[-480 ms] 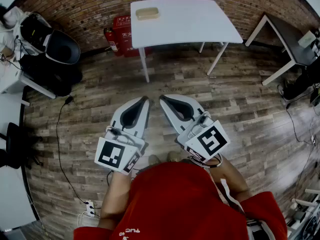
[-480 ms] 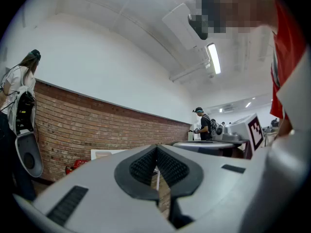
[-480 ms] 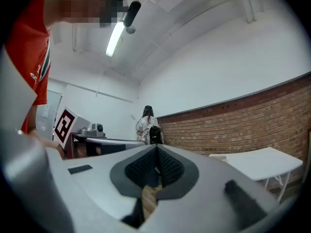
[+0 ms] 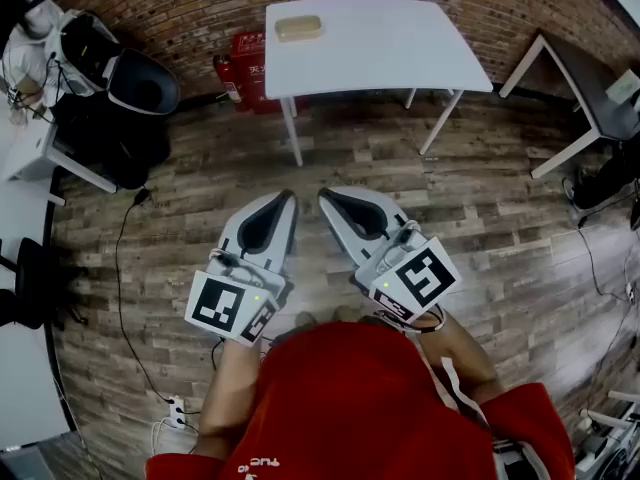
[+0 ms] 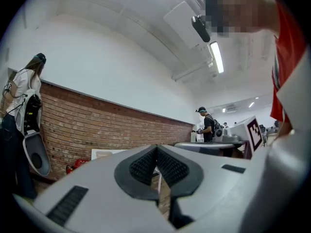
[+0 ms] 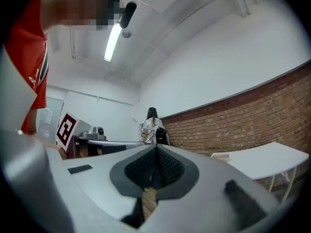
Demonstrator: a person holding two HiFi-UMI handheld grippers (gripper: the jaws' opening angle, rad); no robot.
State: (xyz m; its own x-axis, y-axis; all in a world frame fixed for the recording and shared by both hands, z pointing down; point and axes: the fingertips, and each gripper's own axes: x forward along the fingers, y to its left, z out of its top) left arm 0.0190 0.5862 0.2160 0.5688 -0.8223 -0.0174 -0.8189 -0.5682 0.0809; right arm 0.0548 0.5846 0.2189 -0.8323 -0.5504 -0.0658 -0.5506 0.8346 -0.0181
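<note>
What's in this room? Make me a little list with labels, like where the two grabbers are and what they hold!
Left gripper: shut, empty, held over the floor
Right gripper: shut, empty, beside the left one, tips apart
Table: white, ahead of both grippers, by the brick wall
Block: tan, lies near the table's far left corner
Extinguishers: red, on the floor against the wall, by the table's left end
Holder: a person in a red shirt
</note>
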